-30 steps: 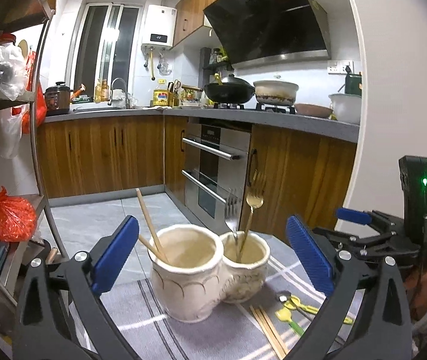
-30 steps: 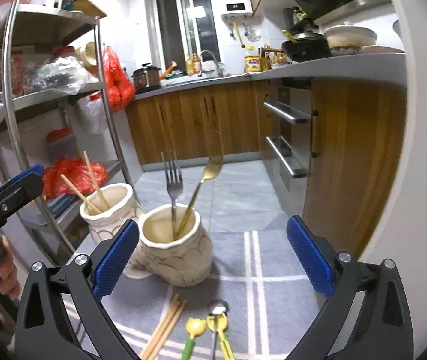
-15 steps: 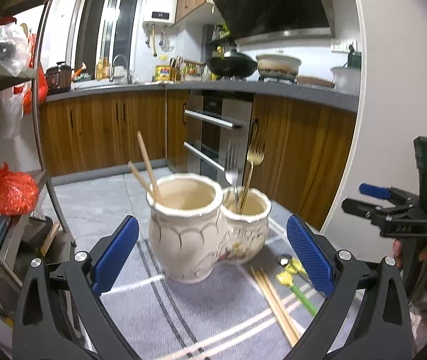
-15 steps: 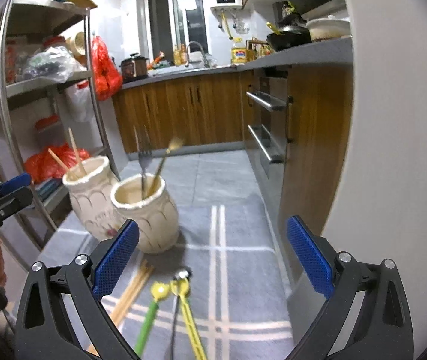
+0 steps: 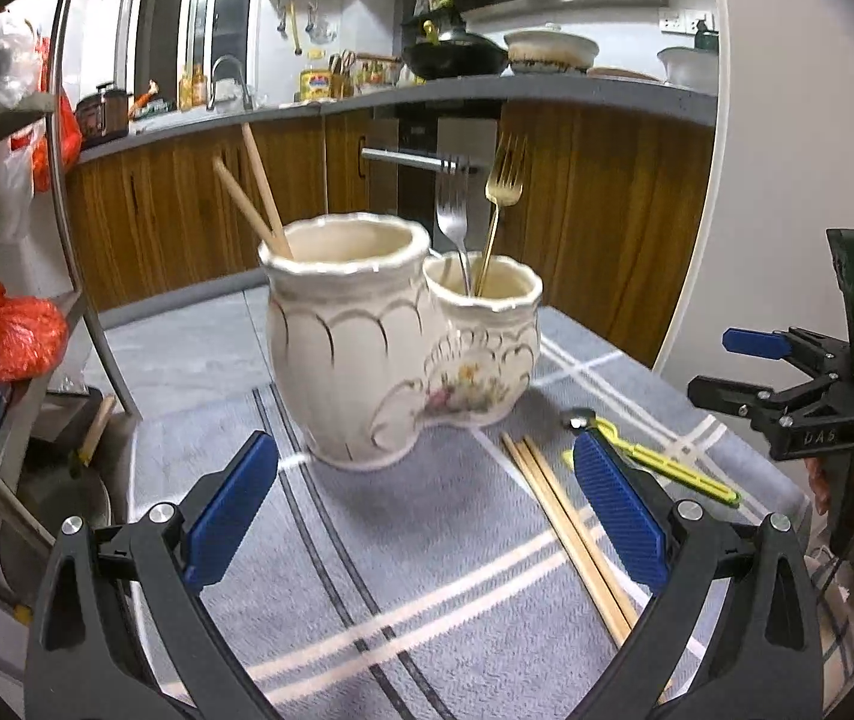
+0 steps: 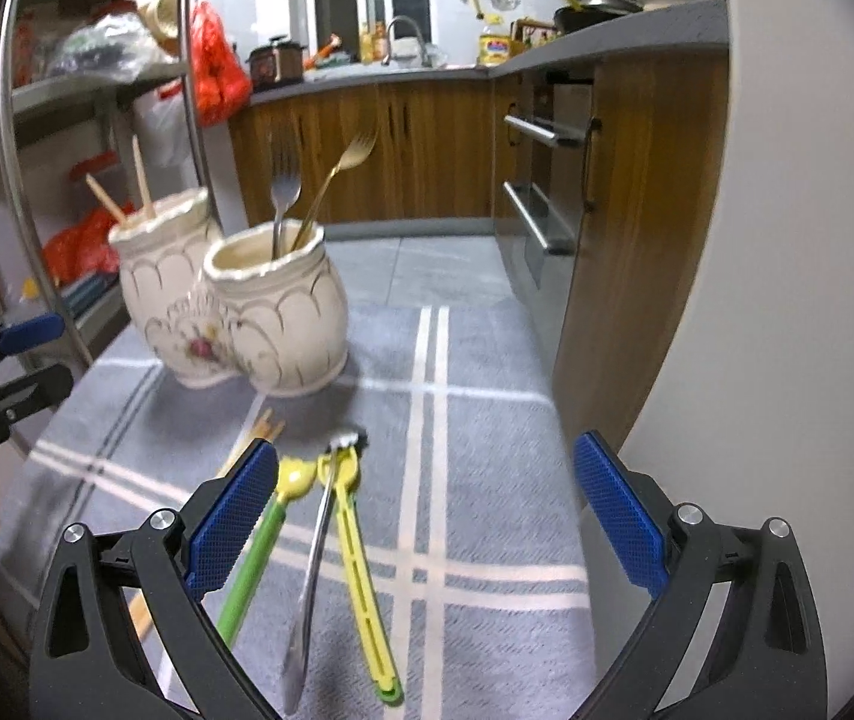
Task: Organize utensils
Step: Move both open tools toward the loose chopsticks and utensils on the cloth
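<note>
As both hand-held grippers draw back and drop lower than a second ago, the left gripper (image 5: 423,507) and right gripper (image 6: 423,507) hover with jaws wide open and empty. Two forks and two chopsticks stand in the twin ceramic holder (image 5: 393,354); loose chopsticks (image 5: 565,525) and three spoons (image 6: 330,534) lie on the table's grey cloth (image 6: 487,480), likely next.

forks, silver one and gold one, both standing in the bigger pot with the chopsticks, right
Not quite. The silver fork and gold fork stand in the smaller pot; the bigger pot holds only the chopsticks. The left wrist view shows it.
</note>
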Demonstrator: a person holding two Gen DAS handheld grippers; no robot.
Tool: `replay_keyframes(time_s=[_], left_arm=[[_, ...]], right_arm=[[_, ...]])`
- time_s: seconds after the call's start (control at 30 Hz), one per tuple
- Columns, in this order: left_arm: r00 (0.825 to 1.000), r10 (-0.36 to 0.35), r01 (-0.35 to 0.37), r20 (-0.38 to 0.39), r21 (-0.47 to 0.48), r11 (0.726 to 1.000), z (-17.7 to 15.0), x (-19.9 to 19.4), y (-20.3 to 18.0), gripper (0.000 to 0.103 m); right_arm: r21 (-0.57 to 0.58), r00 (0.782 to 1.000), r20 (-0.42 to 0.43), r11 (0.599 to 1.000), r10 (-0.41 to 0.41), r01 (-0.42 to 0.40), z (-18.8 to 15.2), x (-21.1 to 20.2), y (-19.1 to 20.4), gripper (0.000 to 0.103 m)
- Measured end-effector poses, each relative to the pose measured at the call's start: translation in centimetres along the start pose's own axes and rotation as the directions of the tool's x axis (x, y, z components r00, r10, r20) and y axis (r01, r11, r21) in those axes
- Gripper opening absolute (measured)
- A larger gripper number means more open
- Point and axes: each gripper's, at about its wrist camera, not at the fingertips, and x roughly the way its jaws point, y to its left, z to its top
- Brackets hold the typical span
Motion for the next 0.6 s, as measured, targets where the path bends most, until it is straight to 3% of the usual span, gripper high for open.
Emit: replay_keyframes(time_s=[0.33,0.6], left_arm=[[0.993,-0.015,0.016,-0.118,0.013,1.0,-2.1,2.2,-2.1,0.097],[0.97,0.034,-0.021,-0.239,0.058,0.998,-2.8,3.9,-3.3,0.097]], right_arm=[[-0.049,0.998,-0.07,0.999,0.004,-0.007,-1.3,1.6,1.3,0.098],[-0.057,0.996,-0.09,0.998,0.022,-0.027,-2.0,1.6,1.5,0.098]])
